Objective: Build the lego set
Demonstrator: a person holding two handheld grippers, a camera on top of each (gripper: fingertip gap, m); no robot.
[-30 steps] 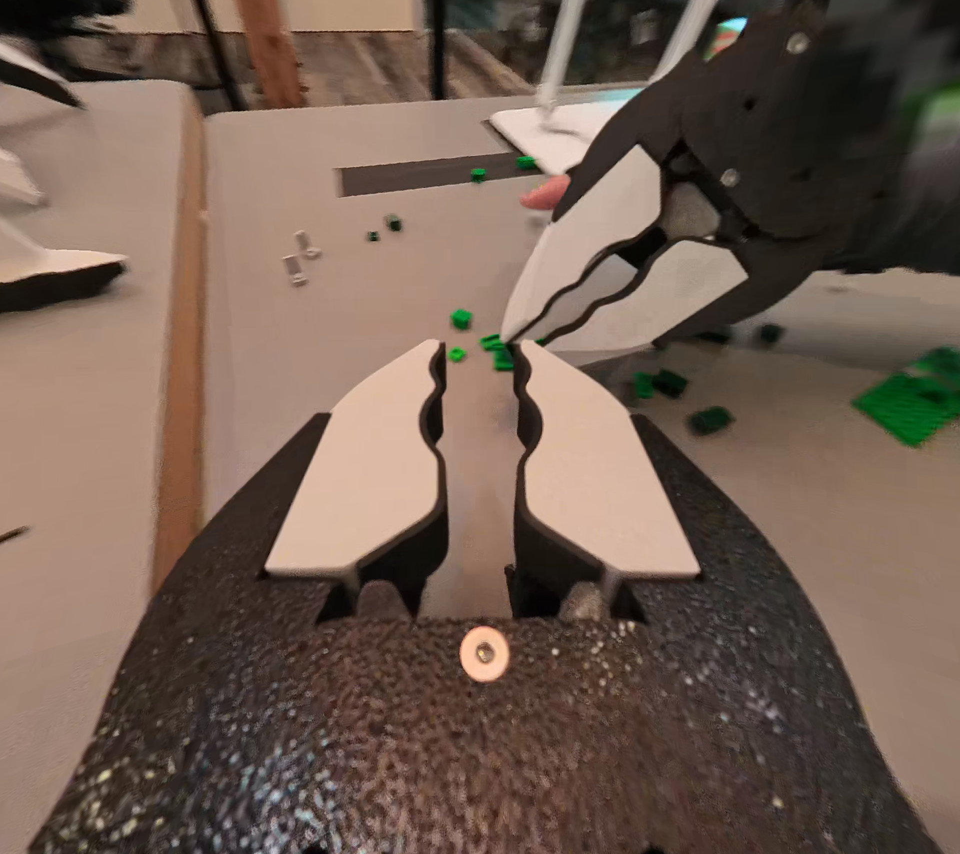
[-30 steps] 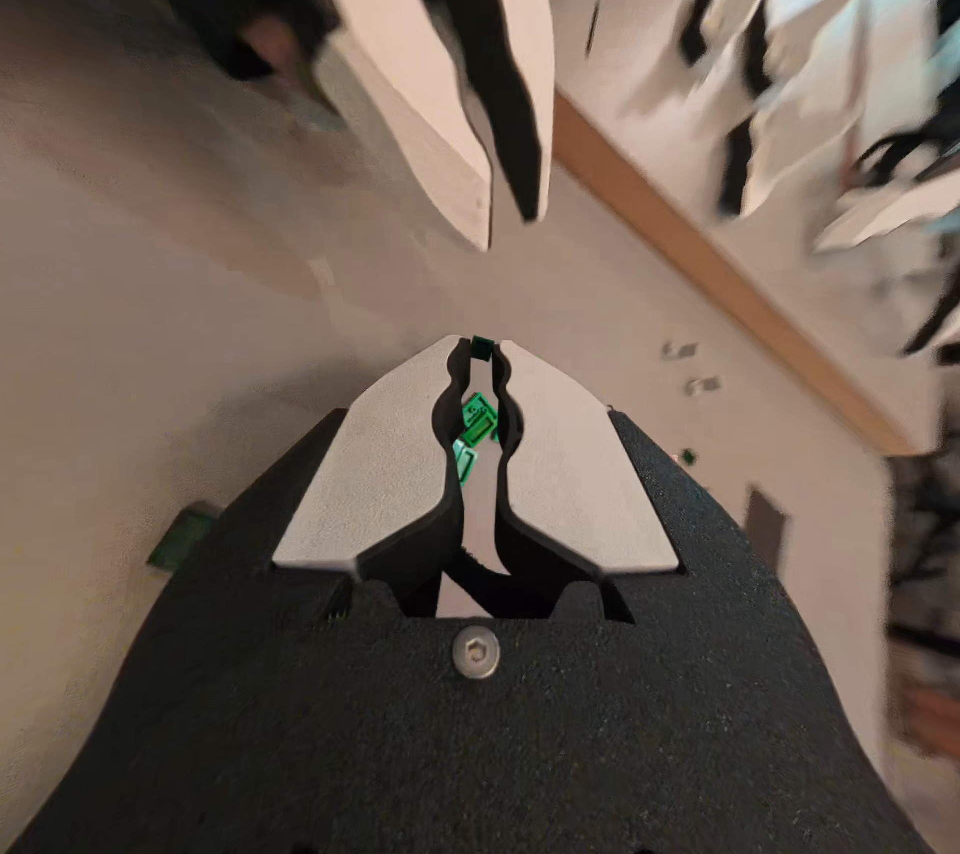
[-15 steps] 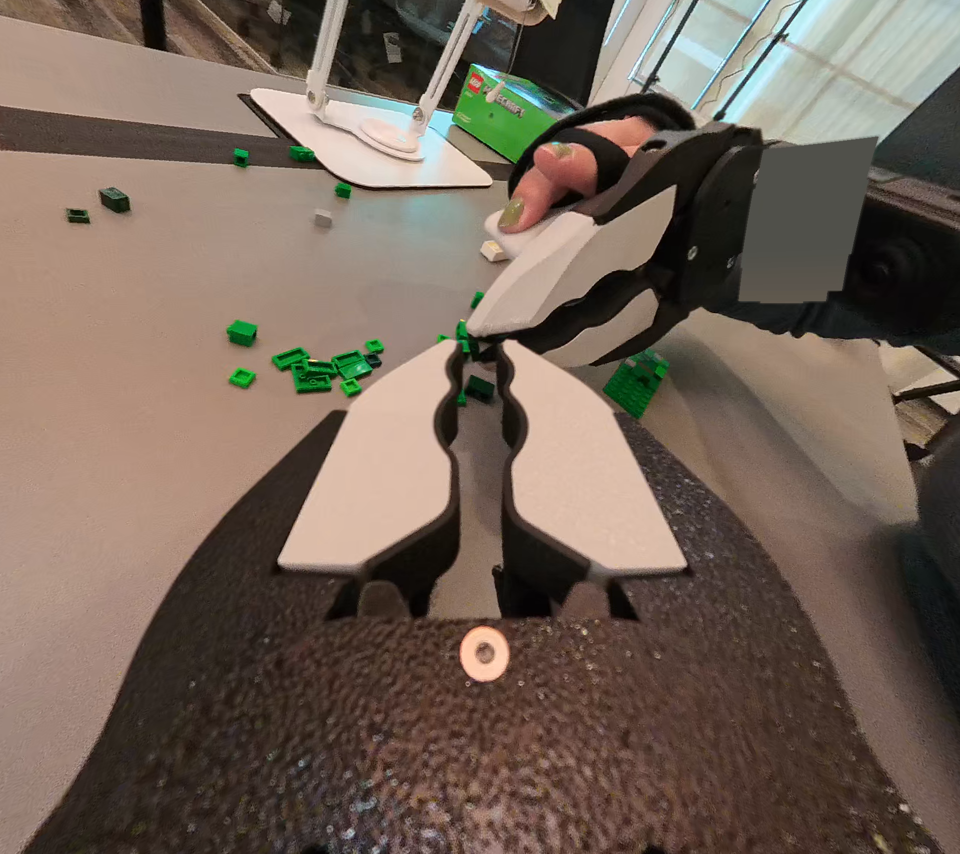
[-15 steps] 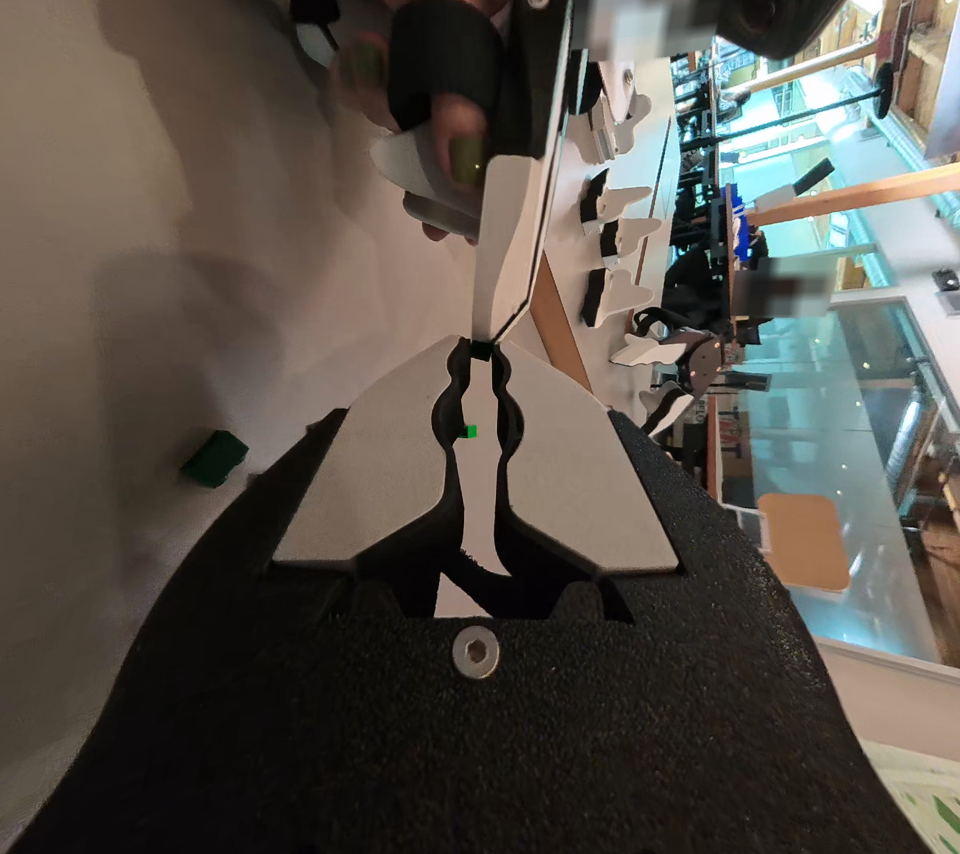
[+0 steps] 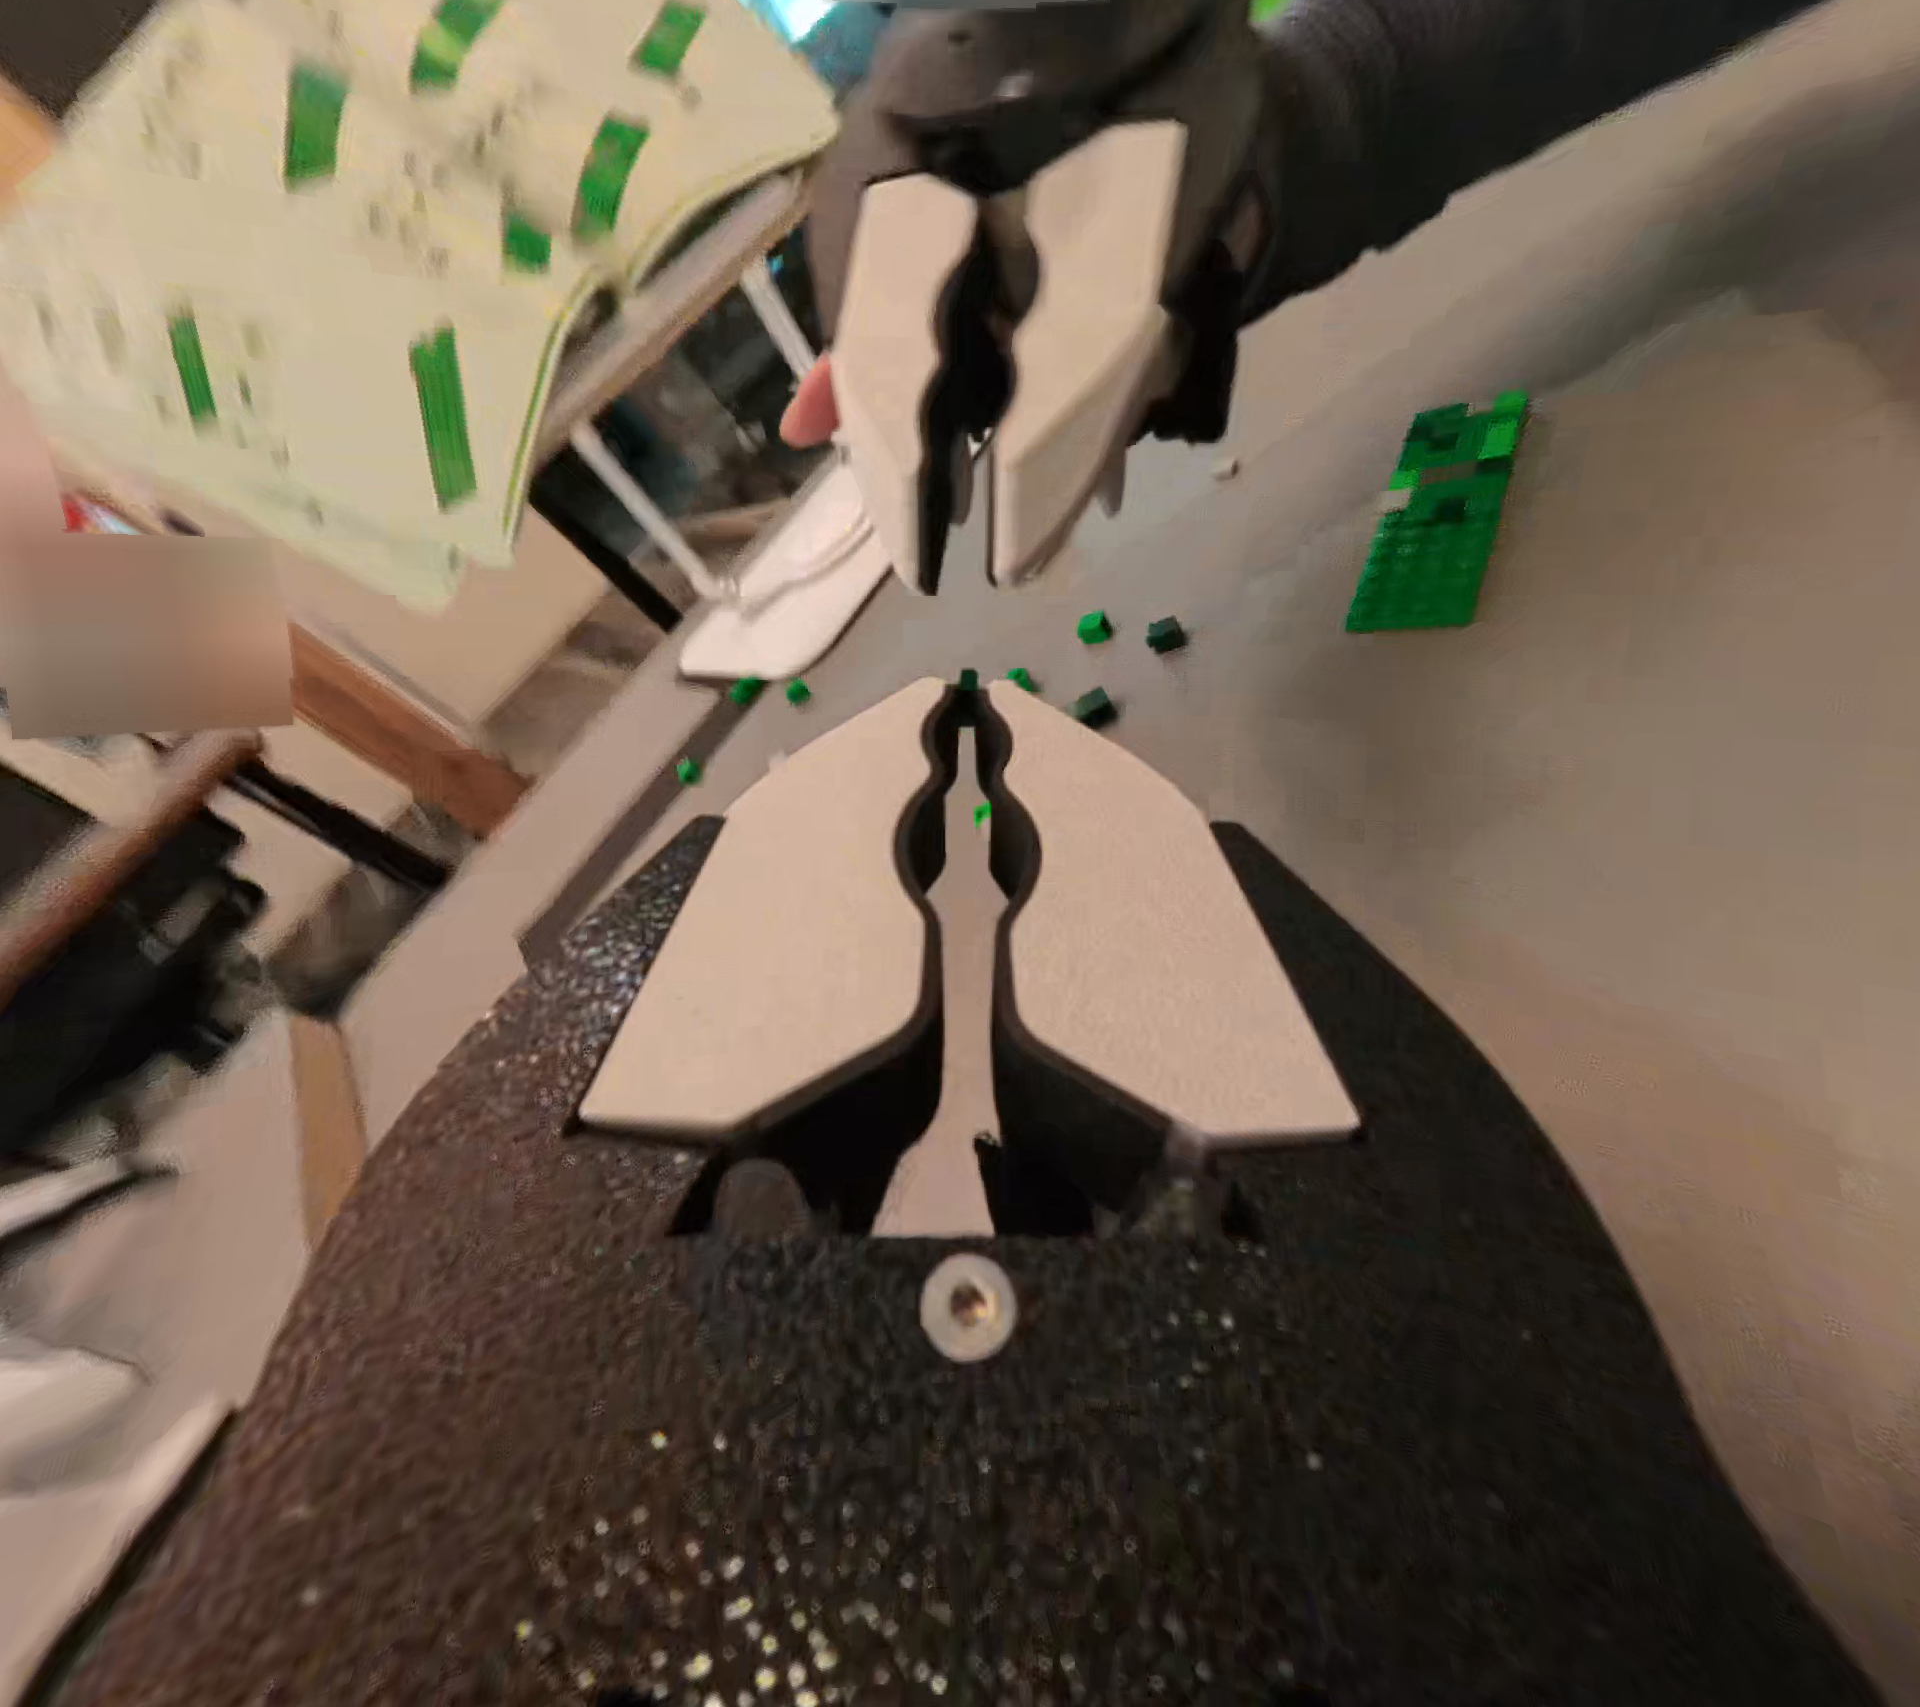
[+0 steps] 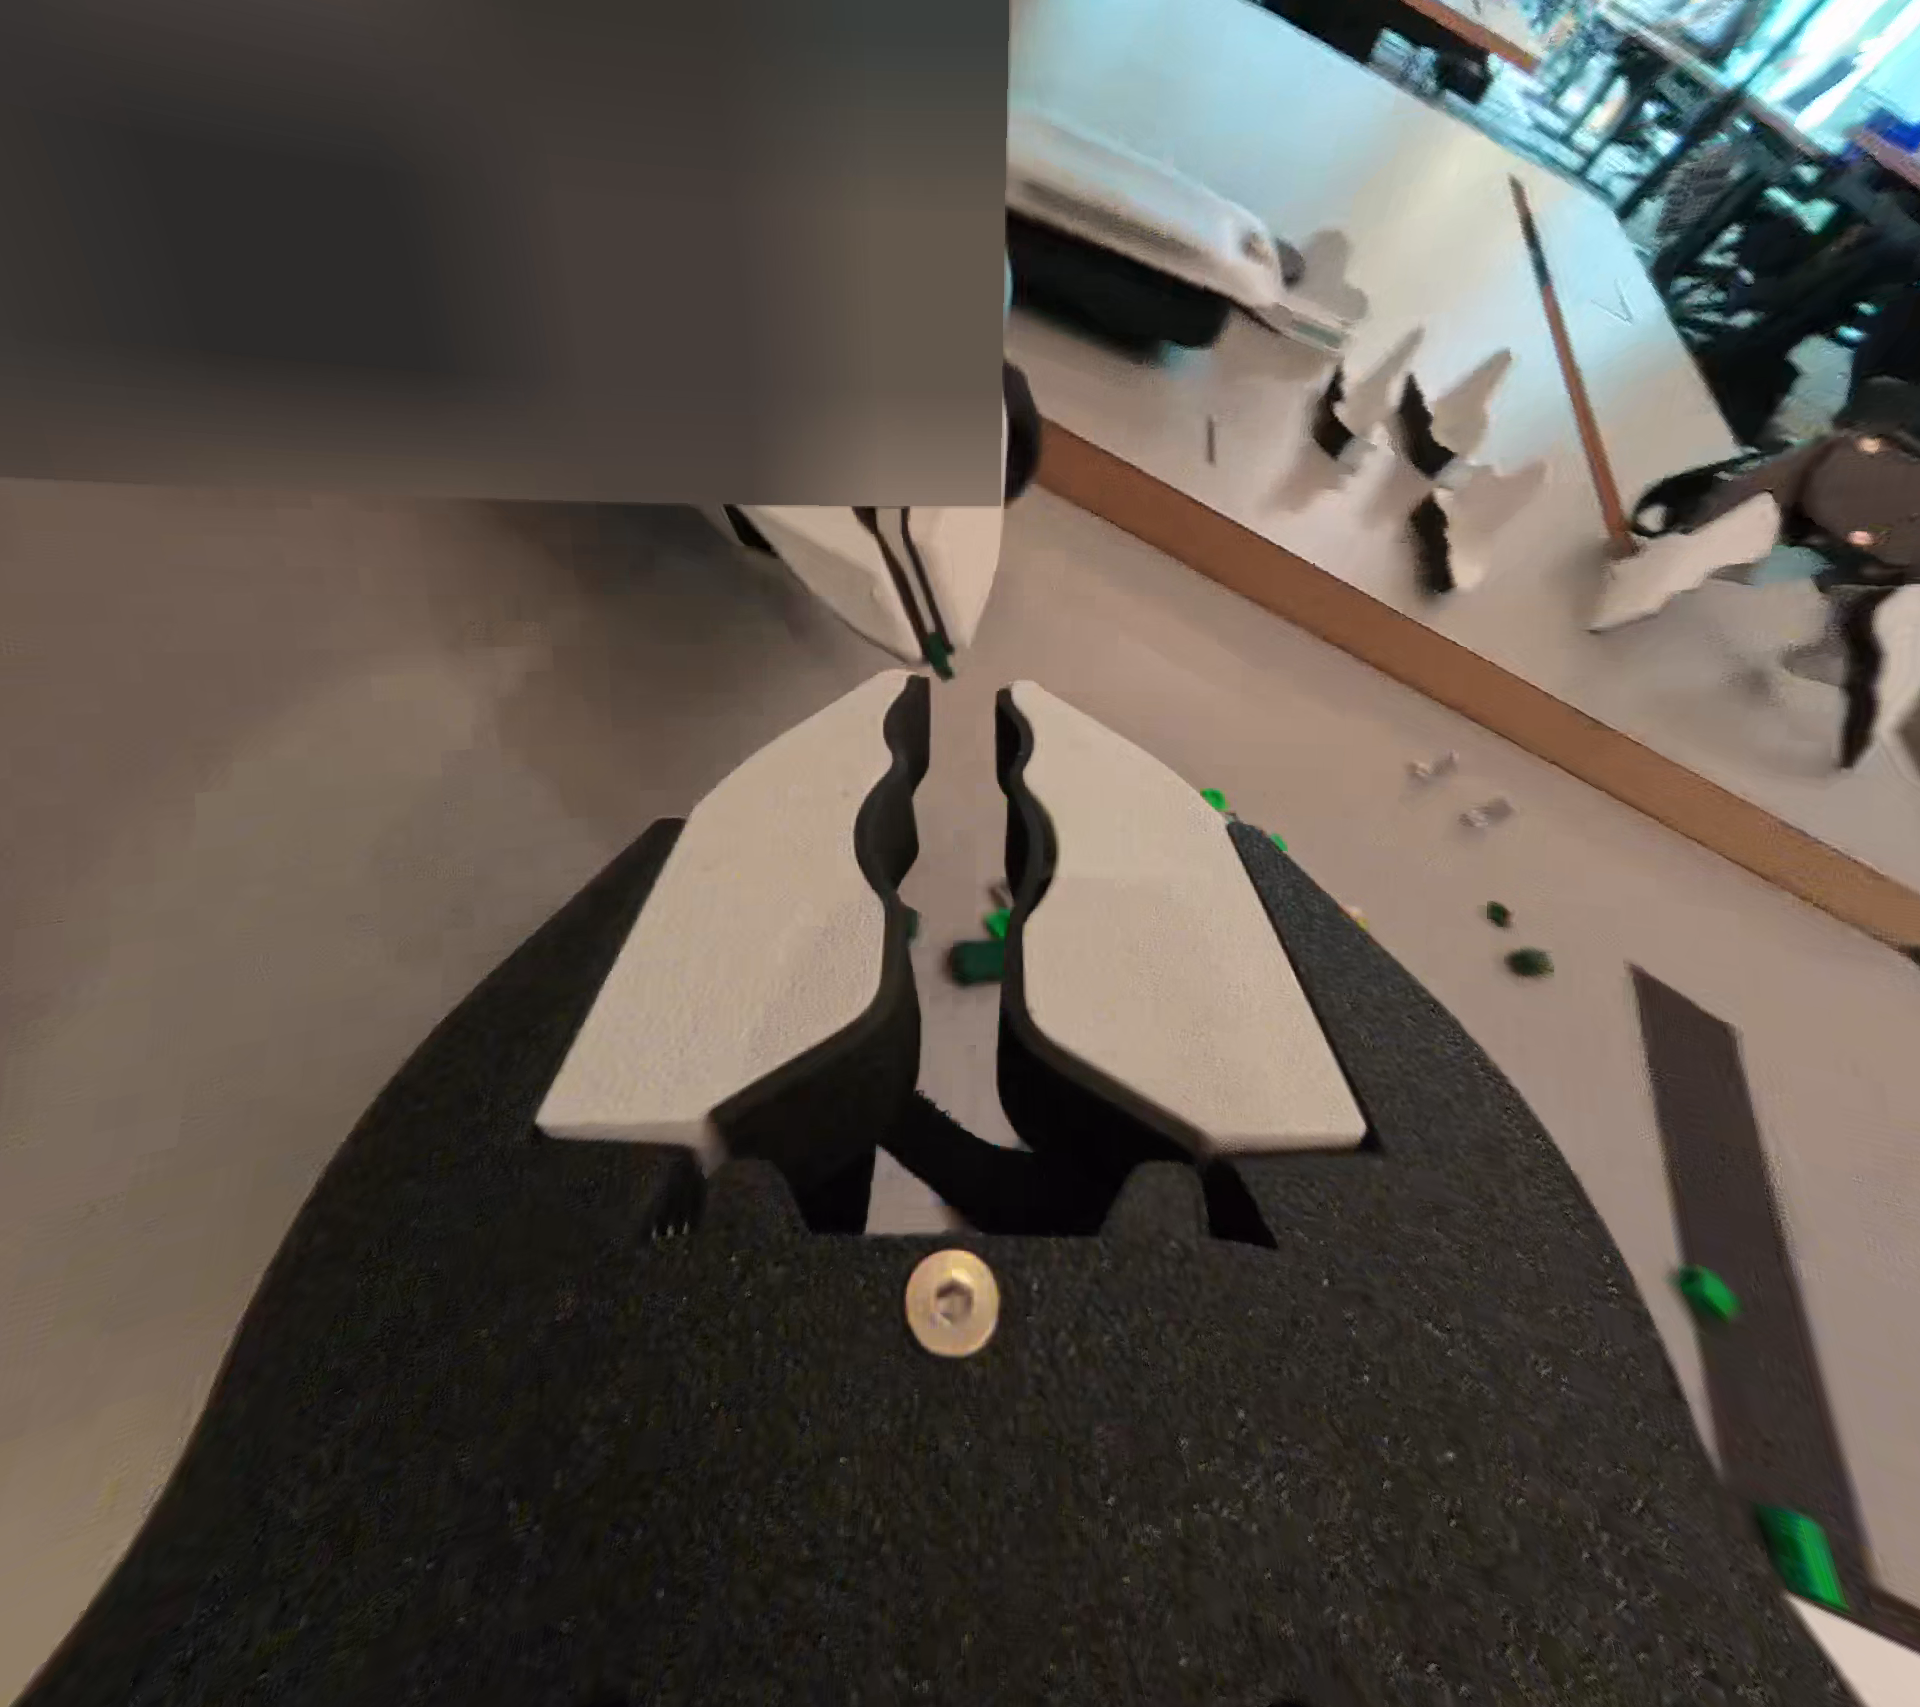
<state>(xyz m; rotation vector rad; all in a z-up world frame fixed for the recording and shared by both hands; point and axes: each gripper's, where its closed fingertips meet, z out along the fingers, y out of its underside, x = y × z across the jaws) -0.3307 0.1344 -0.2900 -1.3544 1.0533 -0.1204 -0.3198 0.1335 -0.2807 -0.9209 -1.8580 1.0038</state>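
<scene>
On grey table (image 5: pixel 1558 982) | left gripper (image 5: pixel 968 689) pinching green brick (image 5: pixel 968 681) | right gripper (image 6: pixel 961 693) parted, empty

You have two grippers, the left gripper (image 5: pixel 968 689) and the right gripper (image 6: pixel 958 693), one green baseplate (image 5: pixel 1434 519) at far right, one open instruction booklet (image 5: pixel 343 244) at far left, and roughly eight loose green bricks (image 5: pixel 1091 627) scattered between.
</scene>
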